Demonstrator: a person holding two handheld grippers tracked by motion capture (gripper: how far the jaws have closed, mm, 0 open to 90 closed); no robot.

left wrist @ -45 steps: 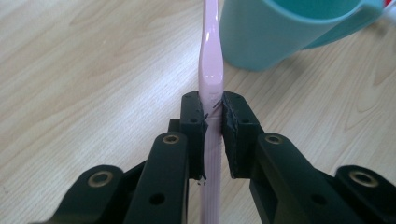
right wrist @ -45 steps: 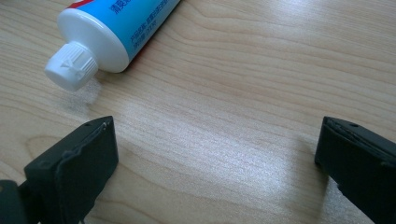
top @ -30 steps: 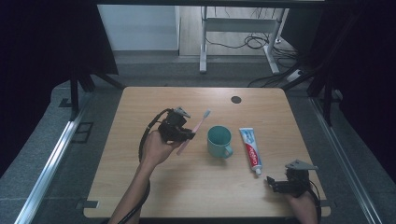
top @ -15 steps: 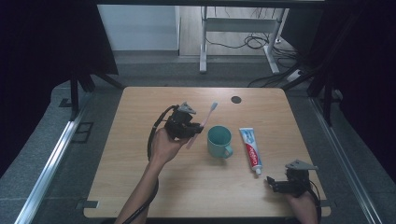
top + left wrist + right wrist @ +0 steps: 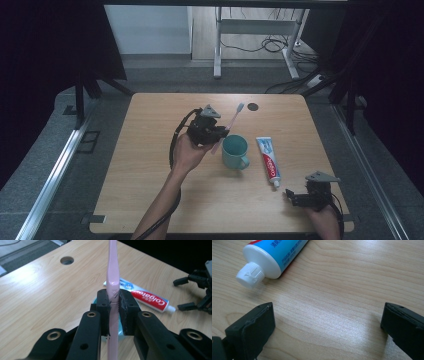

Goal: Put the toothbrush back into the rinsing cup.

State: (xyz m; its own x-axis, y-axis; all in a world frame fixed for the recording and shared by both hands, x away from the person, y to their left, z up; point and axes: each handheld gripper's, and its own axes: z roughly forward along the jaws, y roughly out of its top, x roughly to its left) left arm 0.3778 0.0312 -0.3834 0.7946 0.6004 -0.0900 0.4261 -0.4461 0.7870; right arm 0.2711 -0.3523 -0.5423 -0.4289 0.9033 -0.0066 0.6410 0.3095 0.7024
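Since a second ago the left gripper [image 5: 216, 134] has carried the pink toothbrush [image 5: 231, 122] across the table toward the teal cup [image 5: 235, 151], while the right gripper [image 5: 300, 196] sits where it sat, near the front right corner. From where I stand the left jaws are clamped tight on the toothbrush handle, pads pressing it from both sides partway along its length. In the left gripper view the toothbrush [image 5: 111, 280] stands up between the pads, the long end running away from the hand toward the far edge and the short end dropping below them. I judge this grip is chosen so the lower end can be steered into the cup, which lies just beyond and beneath the jaws; its rim [image 5: 96, 301] peeks out behind the pads. The handle end looks close to the cup's near rim but not yet over the mouth, as far as I can tell.

Farther out from the left gripper, past the cup, the toothpaste tube [image 5: 267, 159] lies flat, cap toward the front edge. The right gripper rests low just beside that cap, jaws spread wide with nothing between them; in the right gripper view the white cap [image 5: 250, 275] lies ahead of the left pad, apart from it. A round hole [image 5: 253, 106] in the tabletop [image 5: 140, 195] lies beyond the brush head. Nothing stands between brush and cup; only the cup's handle [image 5: 243, 164], pointing to the front, and the nearby tube crowd that side.
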